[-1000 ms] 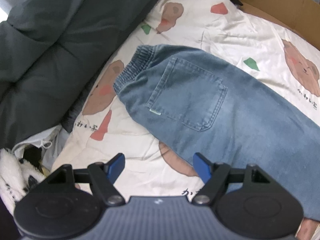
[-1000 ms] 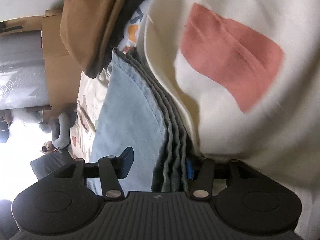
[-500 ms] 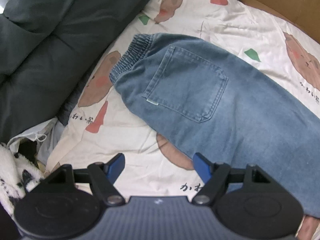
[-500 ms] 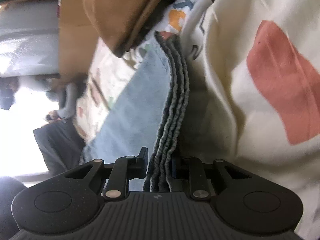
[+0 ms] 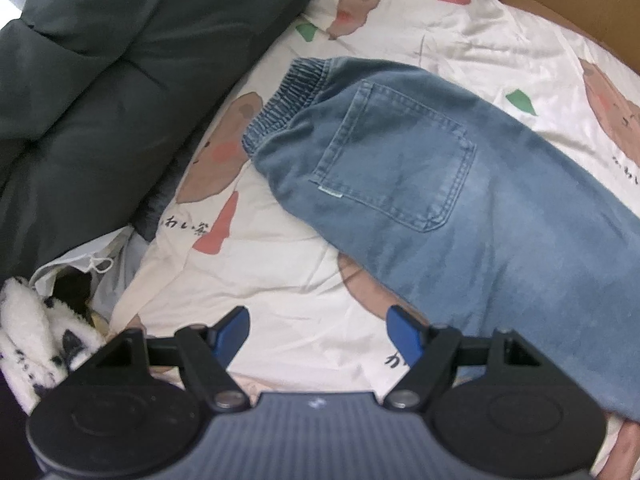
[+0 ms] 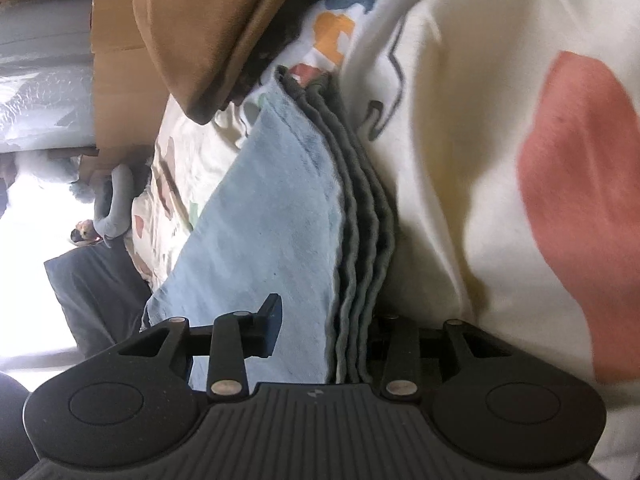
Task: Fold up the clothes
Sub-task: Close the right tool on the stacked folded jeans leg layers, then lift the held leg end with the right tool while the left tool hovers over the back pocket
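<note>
Blue jeans (image 5: 400, 168) lie flat on a cream printed sheet (image 5: 280, 272), back pocket up, with the elastic waistband (image 5: 288, 92) toward the upper left. My left gripper (image 5: 318, 332) hovers open over bare sheet just short of the jeans' near edge, holding nothing. In the right wrist view, the stacked hem layers of the jeans (image 6: 360, 240) run between the fingers of my right gripper (image 6: 326, 324). Its left fingertip (image 6: 272, 316) stands off the pale denim. The other finger is mostly hidden behind the cloth and against the sheet (image 6: 460, 160). The jaws are apart.
A dark grey quilt (image 5: 100, 80) fills the left side. Cardboard (image 5: 580, 0) borders the far right of the bed. A white fluffy item (image 5: 24, 328) lies at the sheet's lower left corner. A brown garment (image 6: 208, 20) hangs over the hem's far end.
My right gripper closed around the hem half a second ago and now stands wider again. My left gripper has drifted nearer the jeans, staying open.
</note>
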`<state>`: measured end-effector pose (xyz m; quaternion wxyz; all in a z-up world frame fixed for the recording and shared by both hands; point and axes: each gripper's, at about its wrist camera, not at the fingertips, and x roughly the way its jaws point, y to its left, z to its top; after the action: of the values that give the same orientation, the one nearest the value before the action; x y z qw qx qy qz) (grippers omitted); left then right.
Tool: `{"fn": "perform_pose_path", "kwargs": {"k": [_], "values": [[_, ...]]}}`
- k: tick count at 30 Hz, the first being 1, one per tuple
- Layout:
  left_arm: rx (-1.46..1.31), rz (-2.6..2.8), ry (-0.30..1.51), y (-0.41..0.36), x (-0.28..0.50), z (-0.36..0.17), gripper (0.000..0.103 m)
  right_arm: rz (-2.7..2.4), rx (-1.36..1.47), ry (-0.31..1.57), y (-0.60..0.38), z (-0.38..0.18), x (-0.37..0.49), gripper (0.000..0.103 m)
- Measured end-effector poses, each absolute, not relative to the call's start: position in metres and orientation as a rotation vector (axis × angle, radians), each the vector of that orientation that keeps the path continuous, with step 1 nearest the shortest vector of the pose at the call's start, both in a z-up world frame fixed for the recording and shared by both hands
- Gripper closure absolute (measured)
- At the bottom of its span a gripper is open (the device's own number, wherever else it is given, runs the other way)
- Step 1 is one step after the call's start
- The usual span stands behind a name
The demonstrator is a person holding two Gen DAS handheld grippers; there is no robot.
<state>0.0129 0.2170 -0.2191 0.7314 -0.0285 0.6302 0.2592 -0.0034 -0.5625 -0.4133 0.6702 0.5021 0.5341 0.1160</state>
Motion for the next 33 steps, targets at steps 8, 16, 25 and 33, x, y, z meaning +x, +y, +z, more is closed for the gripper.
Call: {"fn": "perform_pose_path", "kwargs": {"k": [8, 16, 25, 33], "values": [[-0.054, 0.574, 1.413, 0.219, 0.010, -0.228, 0.025, 0.388, 1.127, 1.203, -0.562, -0.405, 0.000, 0.078], [-0.053, 0.546, 1.412, 0.212, 0.019, -0.228, 0.025, 0.295, 1.071, 1.218, -0.564, -0.405, 0.012, 0.076], [-0.053, 0.527, 1.401, 0.210, 0.023, -0.224, 0.025, 0.259, 0.920, 1.275, -0.544, -0.401, 0.025, 0.095], [-0.054, 0.518, 1.383, 0.212, 0.025, -0.220, 0.025, 0.279, 0.789, 1.269, -0.537, -0.344, 0.034, 0.095]]}}
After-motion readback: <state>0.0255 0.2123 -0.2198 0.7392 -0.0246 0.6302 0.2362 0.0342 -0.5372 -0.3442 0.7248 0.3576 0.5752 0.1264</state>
